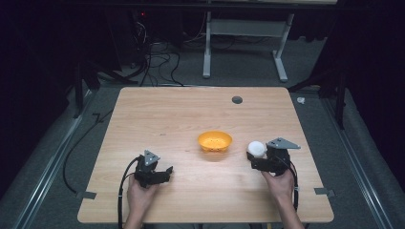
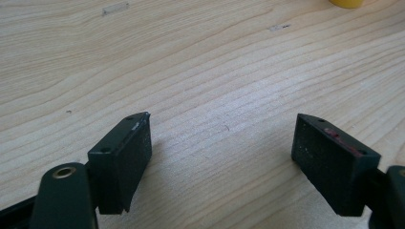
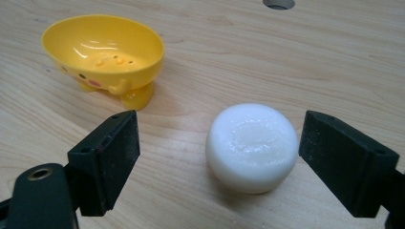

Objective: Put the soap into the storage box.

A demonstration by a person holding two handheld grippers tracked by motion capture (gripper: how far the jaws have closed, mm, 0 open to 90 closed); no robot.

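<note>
1. My right gripper (image 3: pixel 215 160) stands wide apart around the white soap (image 3: pixel 251 145), near the worktop's (image 1: pixel 157 109) right edge. The soap sits closer to the right-hand pad; neither pad presses on it.
2. My left gripper (image 2: pixel 219 160) hangs spread over bare wood toward the front left, holding nothing.
3. The yellow soap dish (image 3: pixel 105 50) stands on little feet at mid-worktop, well apart from the soap.
4. Risks, as I judge them: closing off-centre could shove the smooth, rounded soap sideways or let it squirt out; a careless drop could tip the light dish.
5. I can read no brand or writing; the dish shows only painted dots.
</note>
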